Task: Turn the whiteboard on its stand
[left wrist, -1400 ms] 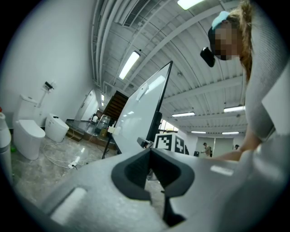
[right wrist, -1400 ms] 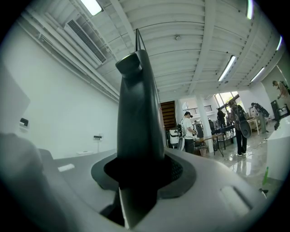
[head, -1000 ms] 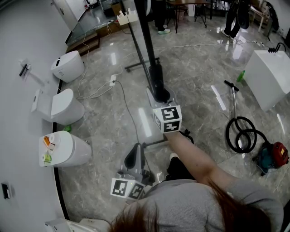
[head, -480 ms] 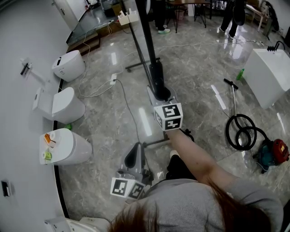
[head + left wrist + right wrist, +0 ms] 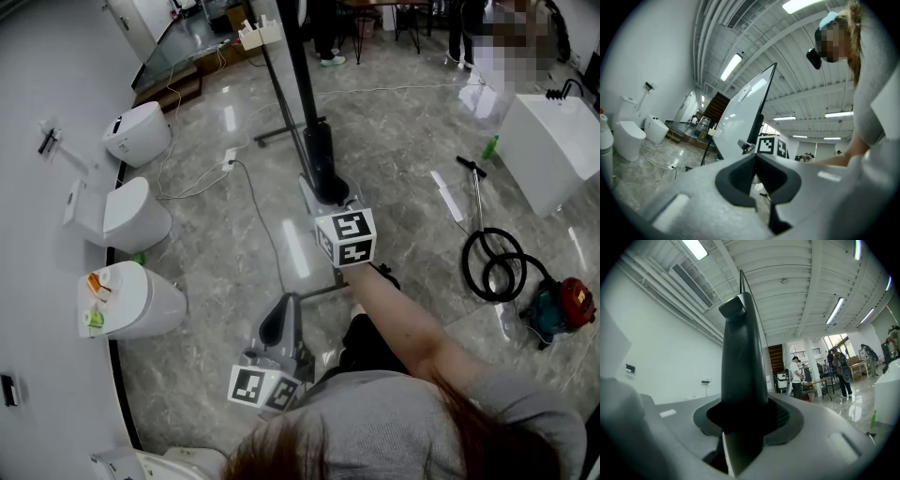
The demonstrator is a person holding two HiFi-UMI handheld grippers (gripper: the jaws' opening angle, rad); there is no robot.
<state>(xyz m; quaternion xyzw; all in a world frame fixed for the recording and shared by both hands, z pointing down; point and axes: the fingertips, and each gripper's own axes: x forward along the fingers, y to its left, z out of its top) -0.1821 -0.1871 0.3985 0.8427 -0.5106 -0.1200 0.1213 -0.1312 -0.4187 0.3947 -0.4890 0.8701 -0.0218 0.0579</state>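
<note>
The whiteboard stands edge-on in the head view, its black frame running down to the wheeled stand. My right gripper is shut on that black frame edge, which fills the space between its jaws in the right gripper view. Those jaws have just been opening a little, with the frame still between them. My left gripper hangs lower, nearer the person and apart from the board, jaws shut with nothing in them. The left gripper view shows the white board face ahead.
Three white toilets line the left wall. A power strip and cable lie on the floor beside the stand. A coiled black hose, a red machine and a white cabinet are on the right. People stand at the back.
The right gripper and the board's edge have shifted slightly together across the floor, and the left gripper has followed. The grip on the frame looks the same.
</note>
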